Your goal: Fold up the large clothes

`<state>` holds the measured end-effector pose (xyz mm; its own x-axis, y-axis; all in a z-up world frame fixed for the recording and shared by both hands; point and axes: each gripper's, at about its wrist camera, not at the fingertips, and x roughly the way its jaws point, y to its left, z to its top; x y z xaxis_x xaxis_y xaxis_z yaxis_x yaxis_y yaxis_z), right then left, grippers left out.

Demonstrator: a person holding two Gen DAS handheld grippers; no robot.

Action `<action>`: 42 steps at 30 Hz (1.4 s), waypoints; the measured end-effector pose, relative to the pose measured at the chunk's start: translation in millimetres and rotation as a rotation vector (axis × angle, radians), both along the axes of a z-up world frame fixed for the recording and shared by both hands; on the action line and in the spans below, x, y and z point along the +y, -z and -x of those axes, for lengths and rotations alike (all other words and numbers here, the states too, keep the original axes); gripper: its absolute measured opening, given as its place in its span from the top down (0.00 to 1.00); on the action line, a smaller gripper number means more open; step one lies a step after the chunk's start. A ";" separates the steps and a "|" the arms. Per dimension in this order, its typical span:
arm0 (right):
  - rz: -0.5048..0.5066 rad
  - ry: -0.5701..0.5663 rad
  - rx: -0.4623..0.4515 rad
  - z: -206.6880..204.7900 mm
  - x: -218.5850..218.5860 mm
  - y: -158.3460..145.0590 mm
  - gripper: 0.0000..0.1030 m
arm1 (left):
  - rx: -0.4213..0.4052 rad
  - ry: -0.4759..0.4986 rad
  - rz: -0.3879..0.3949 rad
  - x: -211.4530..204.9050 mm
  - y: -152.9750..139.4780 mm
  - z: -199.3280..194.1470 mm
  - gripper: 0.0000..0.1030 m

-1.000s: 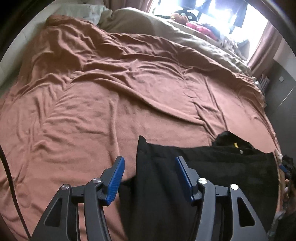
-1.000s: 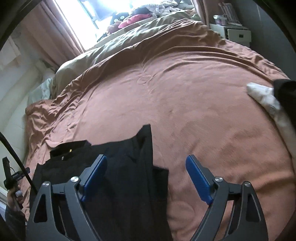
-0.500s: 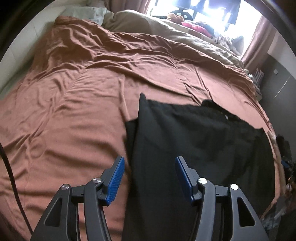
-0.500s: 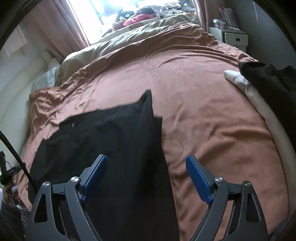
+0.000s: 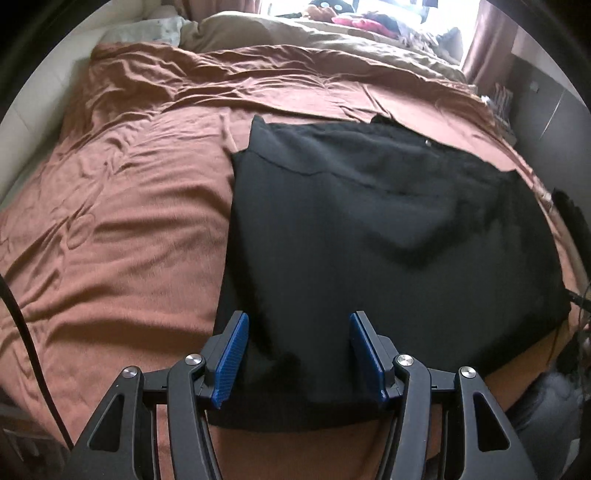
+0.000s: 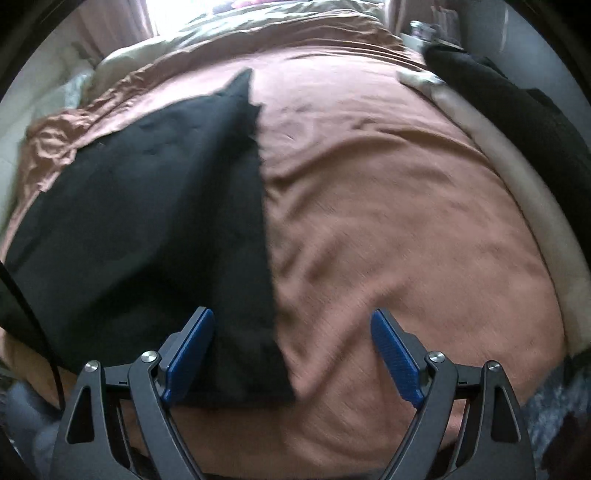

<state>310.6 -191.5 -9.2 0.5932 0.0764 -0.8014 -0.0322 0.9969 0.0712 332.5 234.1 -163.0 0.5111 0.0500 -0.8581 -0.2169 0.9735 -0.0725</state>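
Black garment [image 5: 369, 221] flat on brown bedspread [image 5: 129, 221], beneath both parted grippers

Blk garment [image 5: 369, 221] on brown bedspread [image 5: 110, 221]

A wide bed [image 5: 110, 229] fills the room, spread with a wrinkled rust-brown cover [image 6: 388, 229]. At its far end lies a bunched olive-beige duvet [image 5: 332, 40], a pale pillow [image 5: 147, 31] beside it. Beyond, a window [image 5: 424, 14] blazes with daylight, a brownish curtain [image 5: 484, 40] hanging at its side. Dark cabinet fronts [image 5: 546, 99] line the wall by the bed. A pale padded edge [image 6: 517, 173] runs along the mattress.
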 end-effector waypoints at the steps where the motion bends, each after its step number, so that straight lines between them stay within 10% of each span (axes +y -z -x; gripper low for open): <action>1: 0.018 0.006 -0.002 4.9 1.7 -1.4 0.17 | -0.001 0.001 -0.020 -1.5 1.9 1.8 0.43; 12: -0.005 0.055 -0.052 54.0 -1.9 -52.4 0.33 | 0.017 -0.079 -0.006 16.8 30.5 -2.6 0.36; 21: -0.101 -0.152 -0.133 72.3 69.3 -108.5 0.33 | -0.073 -0.181 0.114 50.3 -1.1 37.9 0.36; 42: -0.110 -0.488 0.128 -0.8 255.5 -39.8 0.63 | -0.056 -0.233 0.549 80.1 25.9 76.1 0.38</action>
